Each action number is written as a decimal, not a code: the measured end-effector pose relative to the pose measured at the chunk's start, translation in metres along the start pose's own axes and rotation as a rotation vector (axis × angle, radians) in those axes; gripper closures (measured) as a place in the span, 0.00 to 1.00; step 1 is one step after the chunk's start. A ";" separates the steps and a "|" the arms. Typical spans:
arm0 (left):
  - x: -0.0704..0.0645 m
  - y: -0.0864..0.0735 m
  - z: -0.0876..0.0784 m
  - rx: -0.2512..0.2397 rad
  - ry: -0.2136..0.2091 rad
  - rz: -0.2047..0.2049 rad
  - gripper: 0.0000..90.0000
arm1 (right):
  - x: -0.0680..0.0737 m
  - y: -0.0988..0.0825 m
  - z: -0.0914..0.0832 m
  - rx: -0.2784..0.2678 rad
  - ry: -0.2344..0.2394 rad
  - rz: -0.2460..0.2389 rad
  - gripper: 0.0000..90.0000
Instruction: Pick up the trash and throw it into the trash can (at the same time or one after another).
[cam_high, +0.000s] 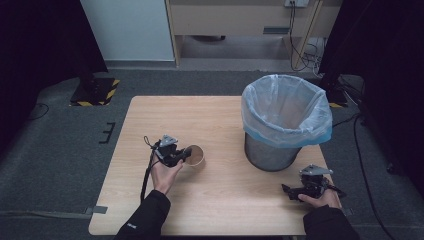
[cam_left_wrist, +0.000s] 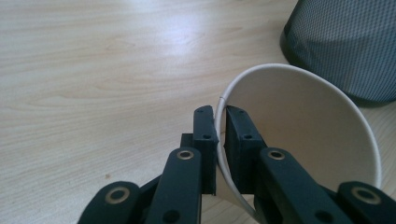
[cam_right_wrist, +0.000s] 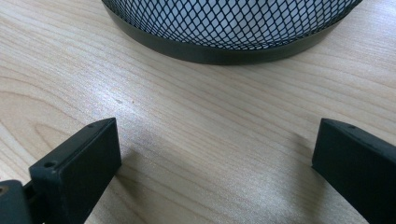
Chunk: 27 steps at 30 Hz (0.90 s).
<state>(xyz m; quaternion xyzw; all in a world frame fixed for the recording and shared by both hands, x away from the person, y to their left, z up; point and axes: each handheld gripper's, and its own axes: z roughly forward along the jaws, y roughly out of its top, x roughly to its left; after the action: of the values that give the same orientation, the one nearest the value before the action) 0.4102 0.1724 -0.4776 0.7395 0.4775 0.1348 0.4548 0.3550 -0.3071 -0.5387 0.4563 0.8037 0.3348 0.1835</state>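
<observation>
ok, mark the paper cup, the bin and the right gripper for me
paper cup (cam_left_wrist: 299, 126): left gripper view, on its inner wall.
bin (cam_high: 272, 152): high view, on the bare mesh wall below the liner.
right gripper (cam_high: 287, 190): high view, between its fingertips.

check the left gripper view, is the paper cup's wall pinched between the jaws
Yes: the left gripper has one black jaw outside and one inside the paper cup, closed on its thin rim wall.
</observation>
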 end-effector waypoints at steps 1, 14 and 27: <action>-0.001 0.002 -0.002 -0.009 -0.003 0.004 0.92 | 0.000 0.000 0.000 0.000 0.000 0.000 0.02; -0.020 0.037 -0.035 -0.188 -0.058 0.042 0.92 | 0.000 0.000 0.000 0.001 0.001 0.005 0.02; -0.042 0.074 -0.063 -0.324 -0.096 0.098 0.92 | 0.001 0.000 0.000 0.001 0.001 0.007 0.02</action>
<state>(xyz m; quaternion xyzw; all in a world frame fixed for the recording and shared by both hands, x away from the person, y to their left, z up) 0.3923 0.1624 -0.3741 0.6844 0.3908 0.1966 0.5833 0.3546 -0.3065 -0.5387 0.4592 0.8024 0.3352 0.1814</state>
